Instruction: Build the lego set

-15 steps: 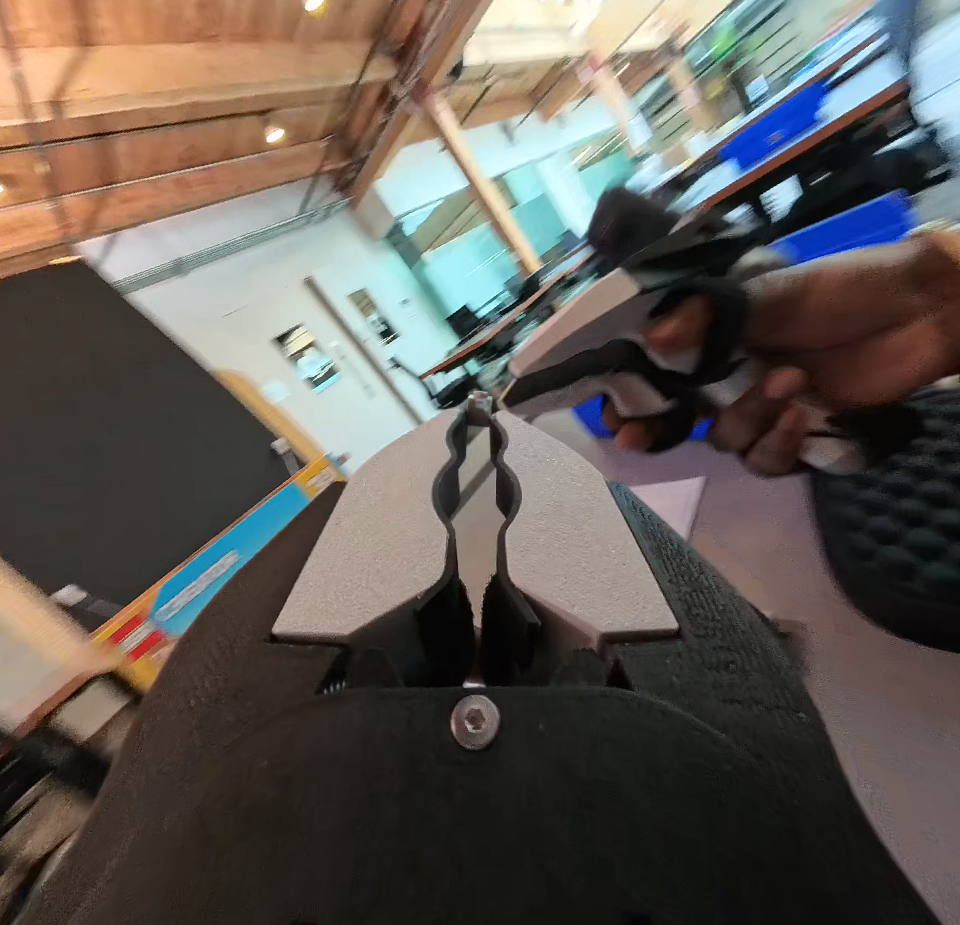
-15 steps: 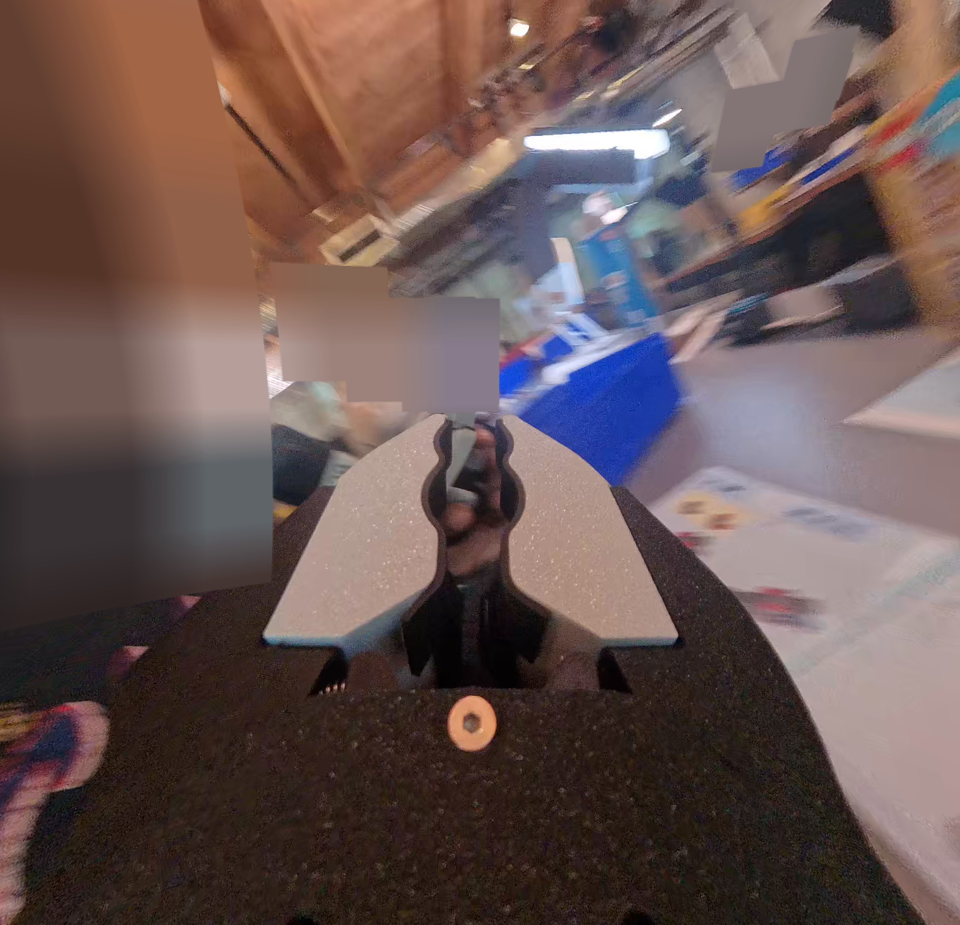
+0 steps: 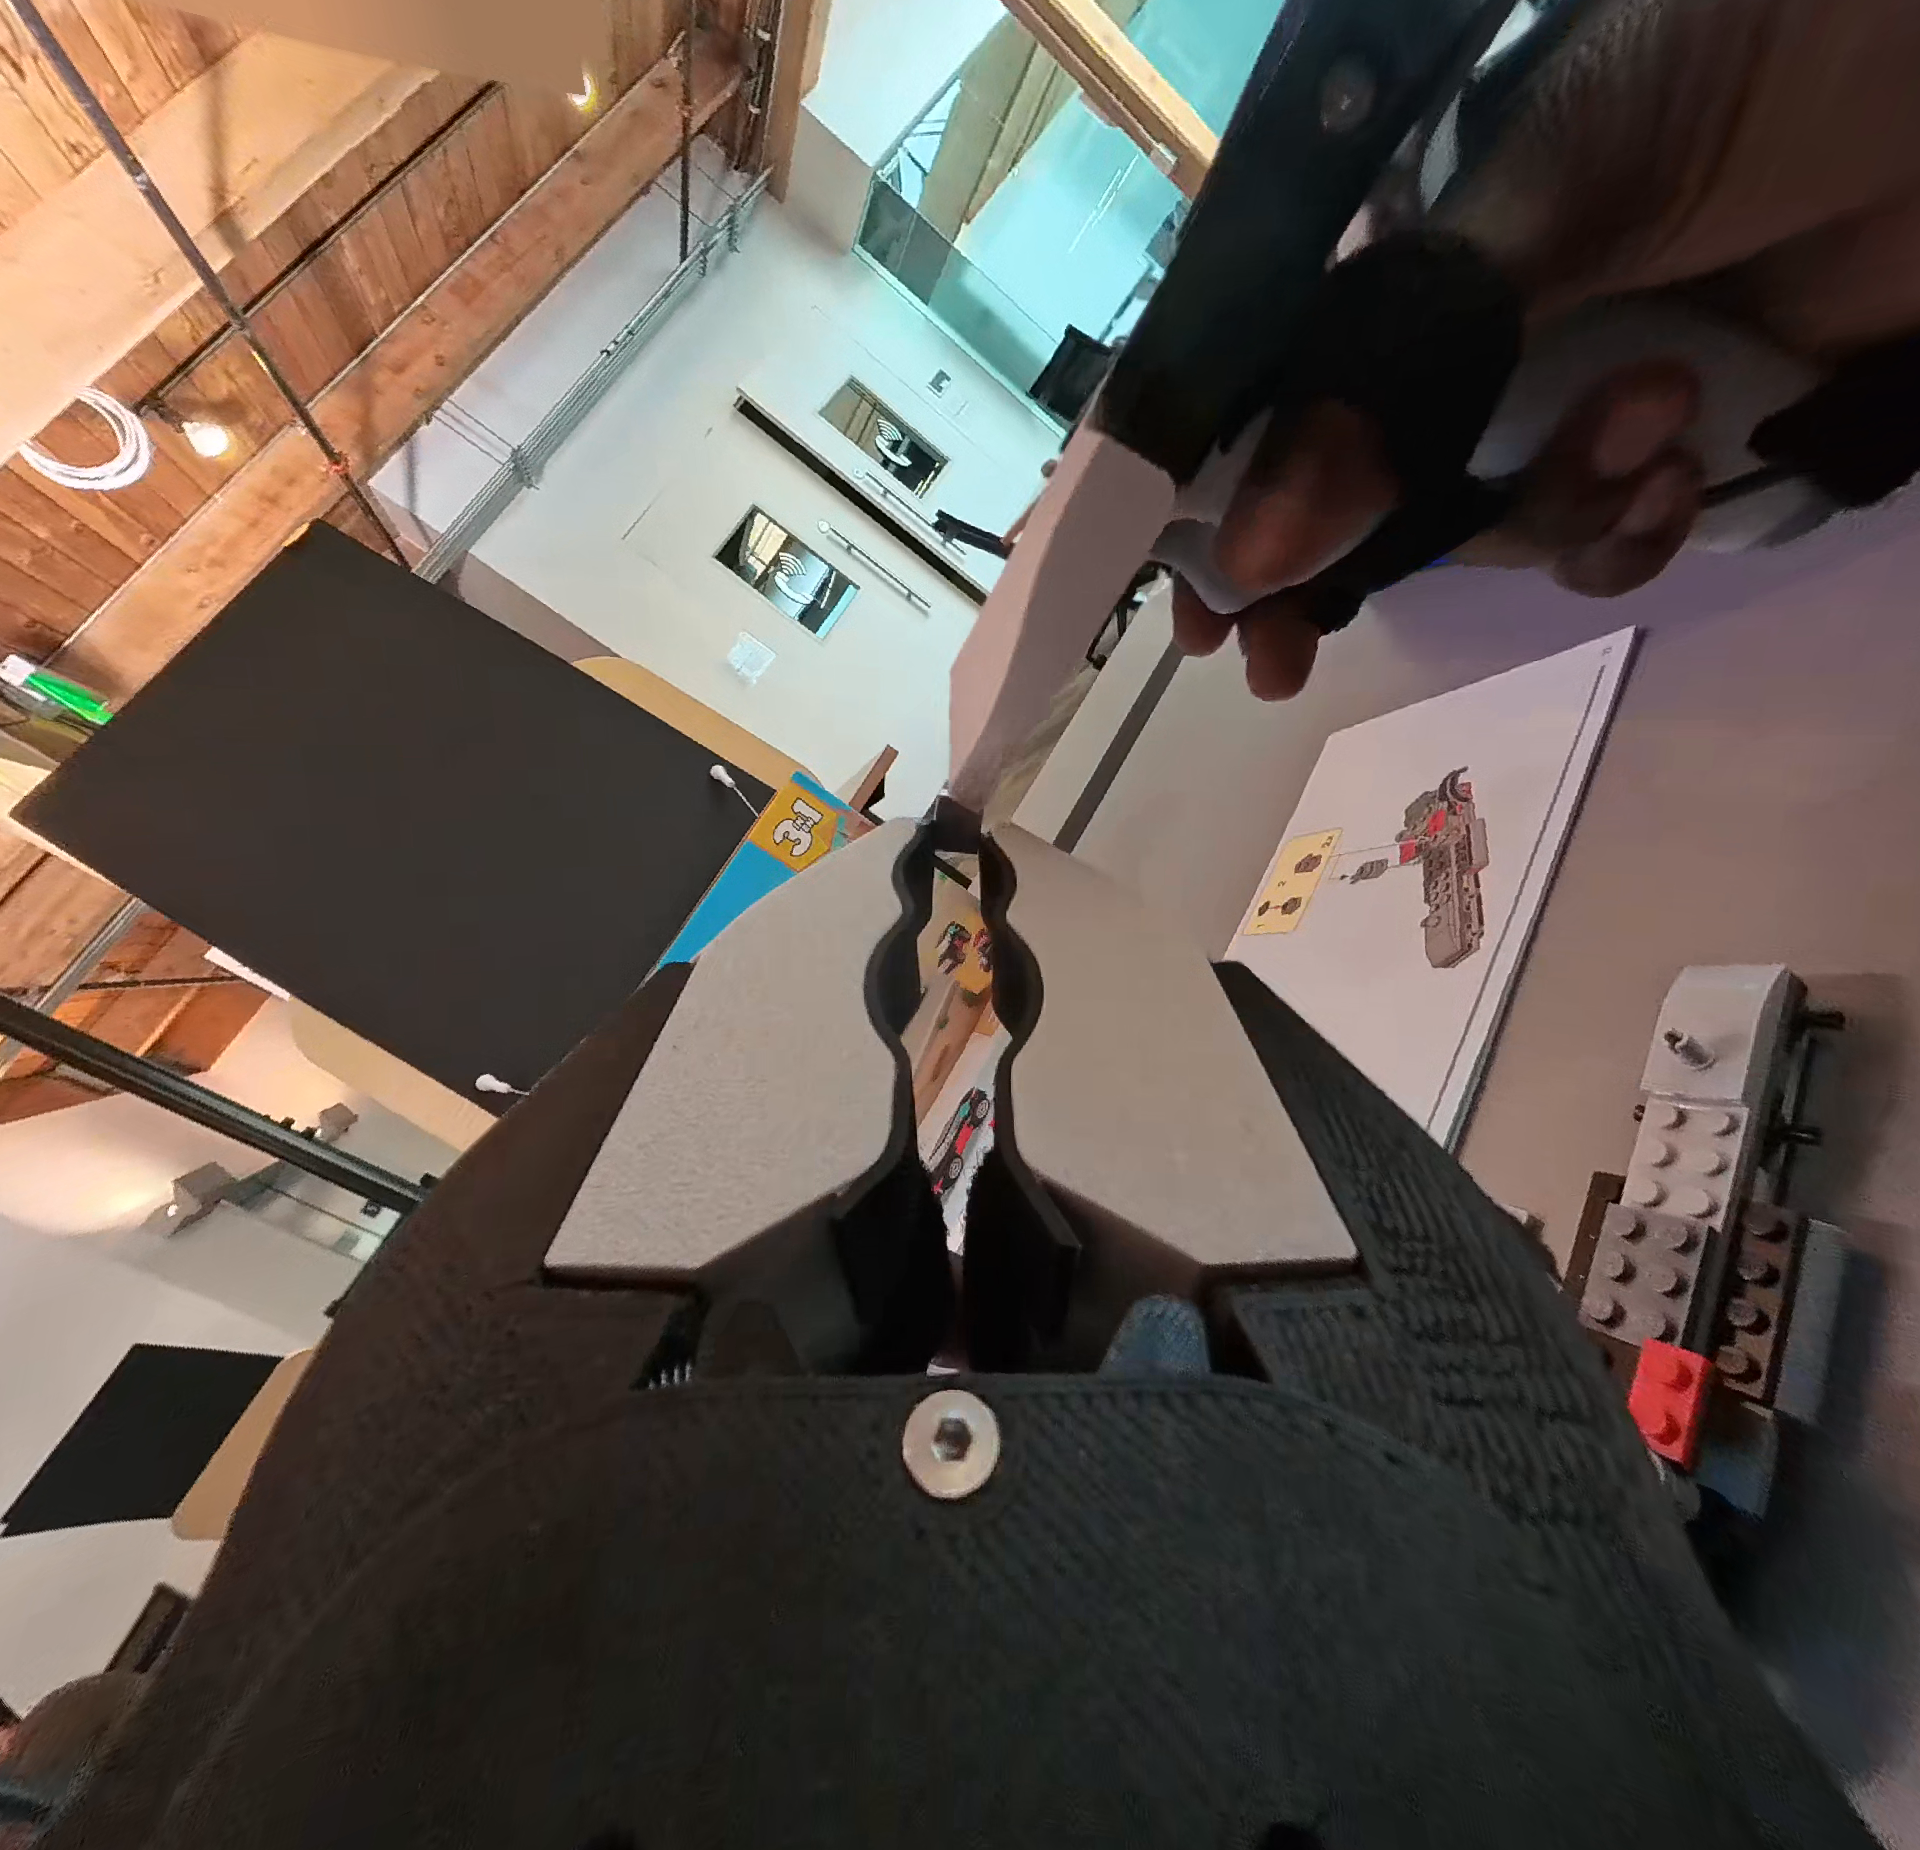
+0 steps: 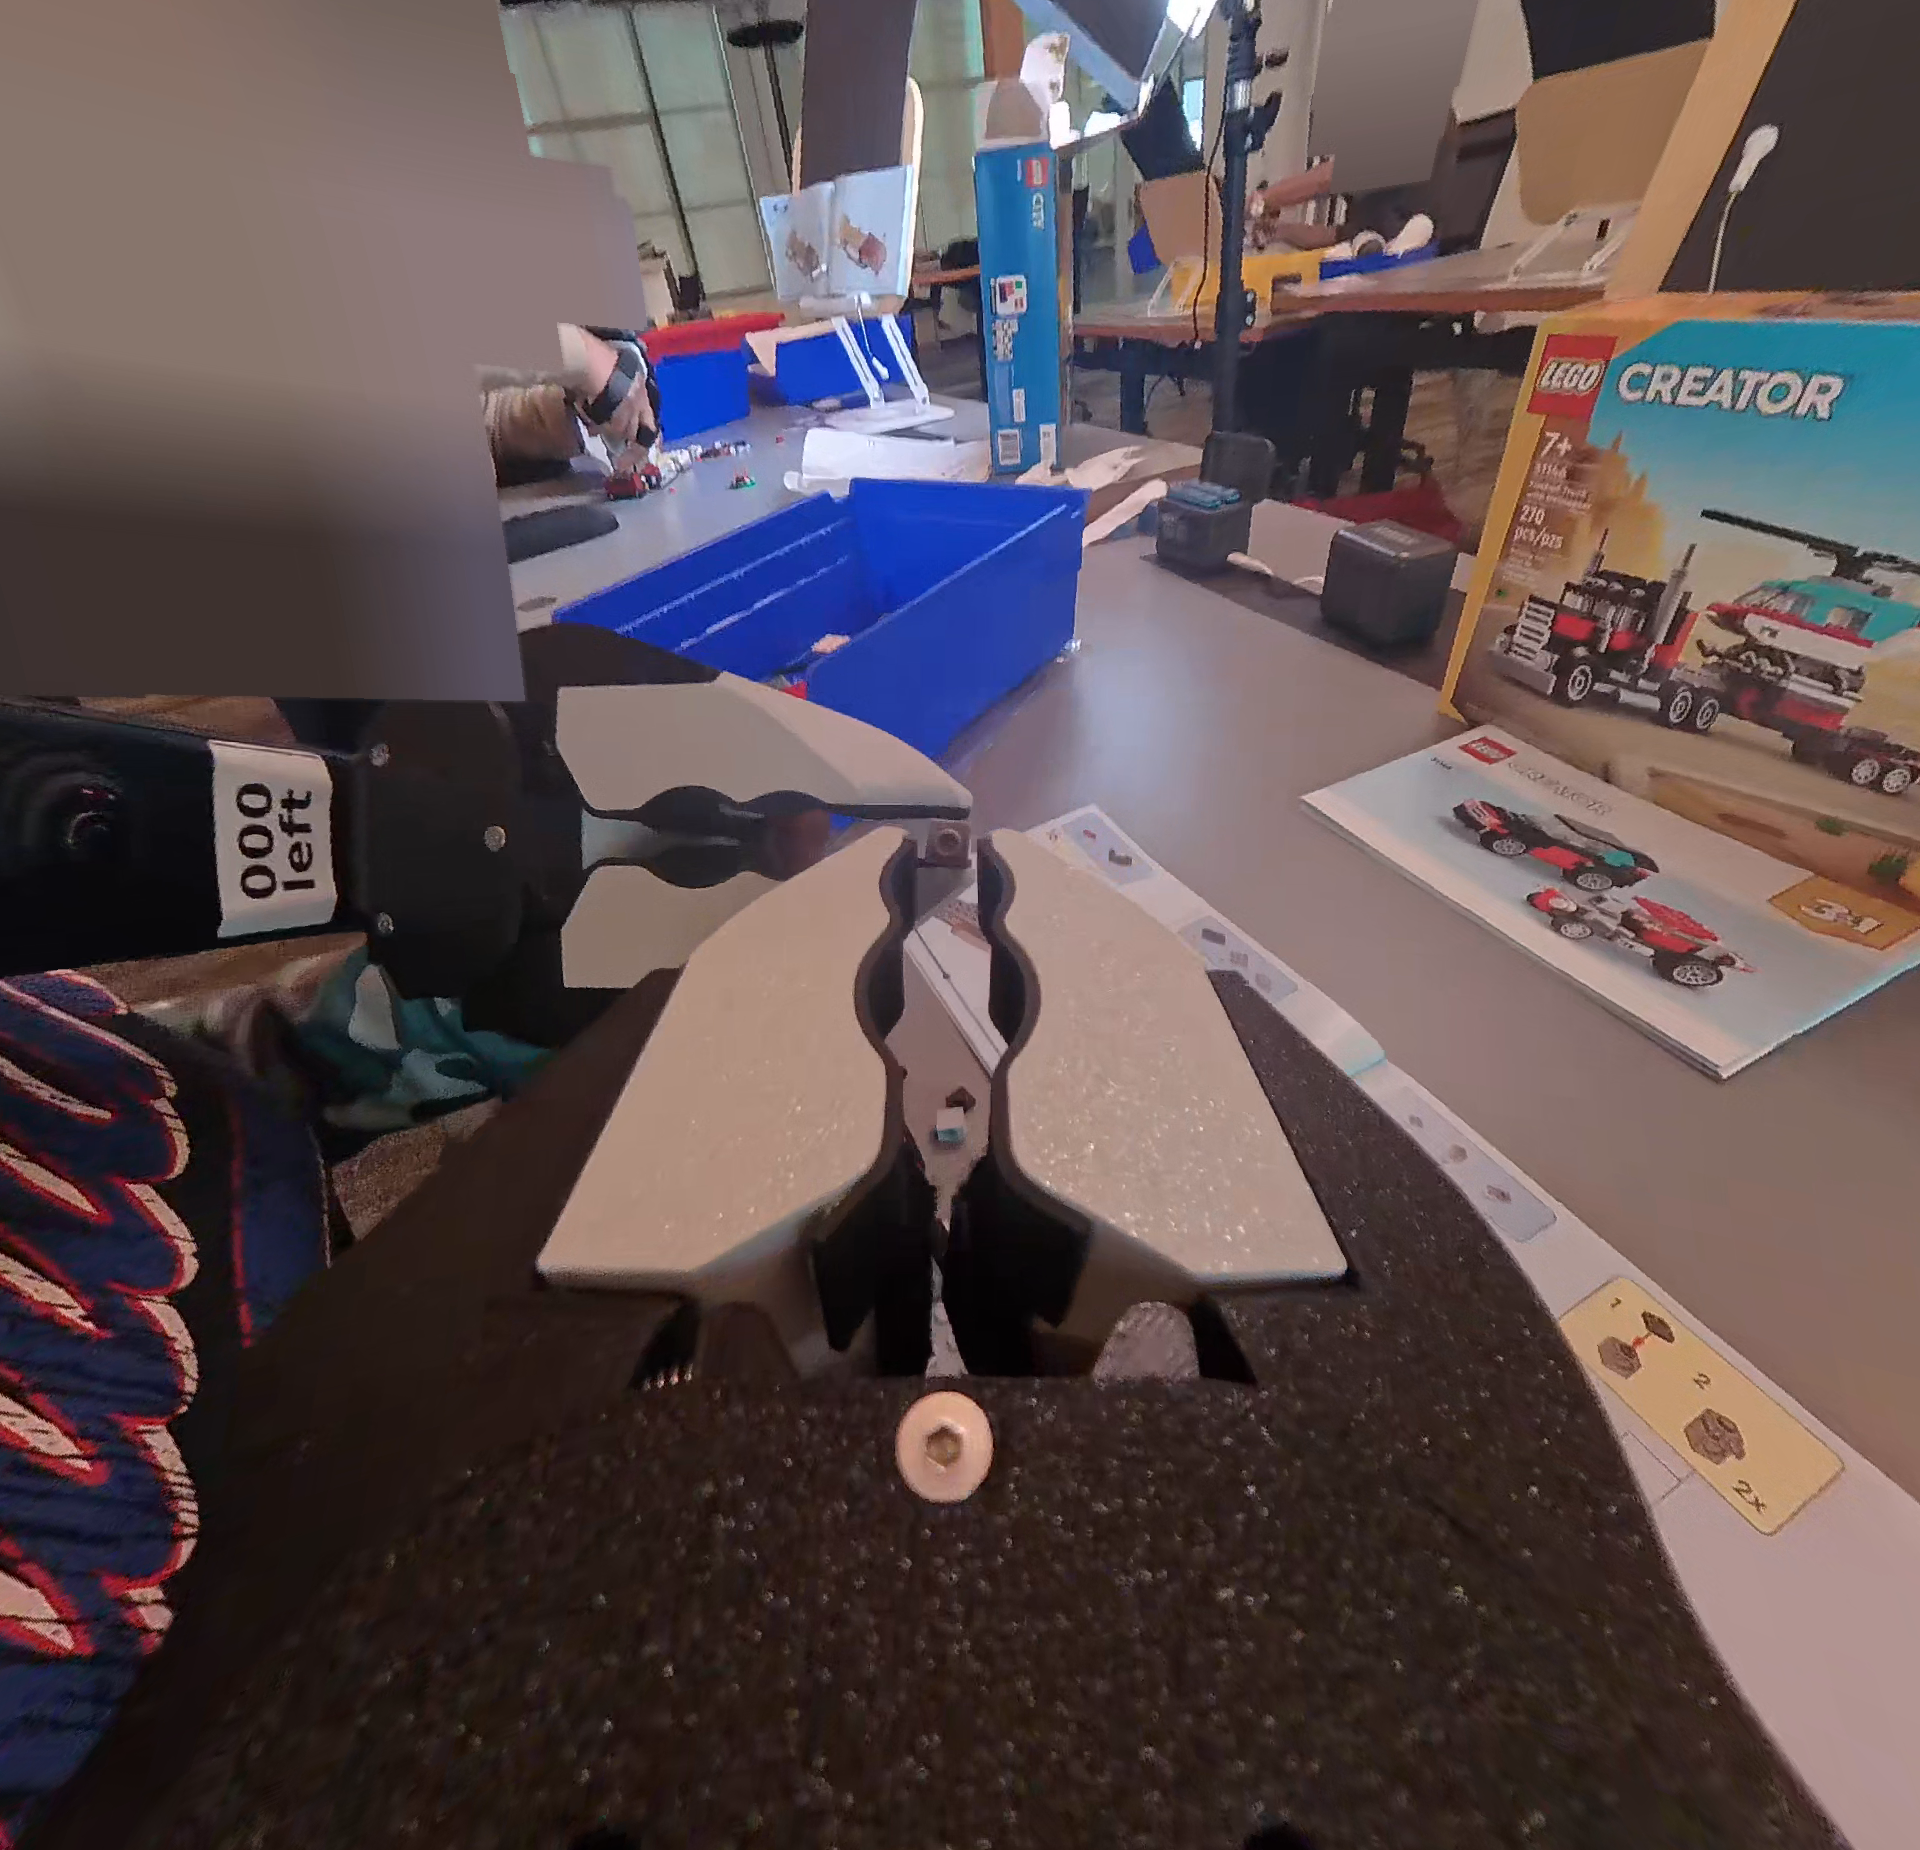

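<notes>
Lego pieces [image 4: 826,645] loose inside open blue bin [image 4: 935,595]

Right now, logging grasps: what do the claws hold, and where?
Both tips meet on one small dark piece: left claw across it, right claw on its sides.

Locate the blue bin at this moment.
In the right wrist view the blue bin sits on the grey table, up and left of centre, beyond both gripper tips and left of the set's box.
</notes>
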{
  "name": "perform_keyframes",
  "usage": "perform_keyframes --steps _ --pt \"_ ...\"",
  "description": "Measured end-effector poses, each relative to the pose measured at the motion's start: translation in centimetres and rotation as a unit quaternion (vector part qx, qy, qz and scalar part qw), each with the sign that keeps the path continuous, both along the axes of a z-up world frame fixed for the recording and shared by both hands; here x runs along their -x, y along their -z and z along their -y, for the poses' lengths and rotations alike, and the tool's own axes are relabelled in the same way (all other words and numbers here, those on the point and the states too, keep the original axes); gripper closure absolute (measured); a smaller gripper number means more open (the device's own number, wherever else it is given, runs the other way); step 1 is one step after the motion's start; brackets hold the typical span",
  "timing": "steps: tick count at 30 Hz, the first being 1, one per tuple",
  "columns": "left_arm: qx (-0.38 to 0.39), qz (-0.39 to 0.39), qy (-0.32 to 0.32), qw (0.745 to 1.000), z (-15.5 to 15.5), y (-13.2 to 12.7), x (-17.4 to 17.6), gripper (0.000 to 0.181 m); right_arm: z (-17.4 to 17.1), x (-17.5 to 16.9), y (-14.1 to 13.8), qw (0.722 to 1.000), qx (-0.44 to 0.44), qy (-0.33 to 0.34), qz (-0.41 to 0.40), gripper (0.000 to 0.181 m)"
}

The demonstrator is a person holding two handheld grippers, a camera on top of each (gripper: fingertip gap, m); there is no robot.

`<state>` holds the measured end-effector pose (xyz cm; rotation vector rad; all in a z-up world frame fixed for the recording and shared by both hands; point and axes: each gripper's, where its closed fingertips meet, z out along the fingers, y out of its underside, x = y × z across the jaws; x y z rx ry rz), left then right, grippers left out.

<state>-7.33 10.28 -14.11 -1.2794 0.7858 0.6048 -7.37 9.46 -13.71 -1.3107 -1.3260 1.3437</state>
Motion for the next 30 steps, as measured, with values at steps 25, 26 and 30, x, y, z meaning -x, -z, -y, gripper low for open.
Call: perform_keyframes --steps 25,26,30 --pt "0.358 0.324 0.130 0.866 5.4 7.6 4.6 0.137 -1.9 -1.5 15.8 0.873 -0.137 -0.116 0.454 0.173" --pt "0.360 0.322 0.129 0.866 5.6 7.7 4.6 0.137 -2.0 -1.4 15.9 0.871 -0.139 -0.118 0.456 0.173" --pt "0.367 0.307 0.129 0.868 6.0 8.2 4.2 0.133 -2.0 -1.4 16.3 0.865 -0.137 -0.122 0.466 0.173"
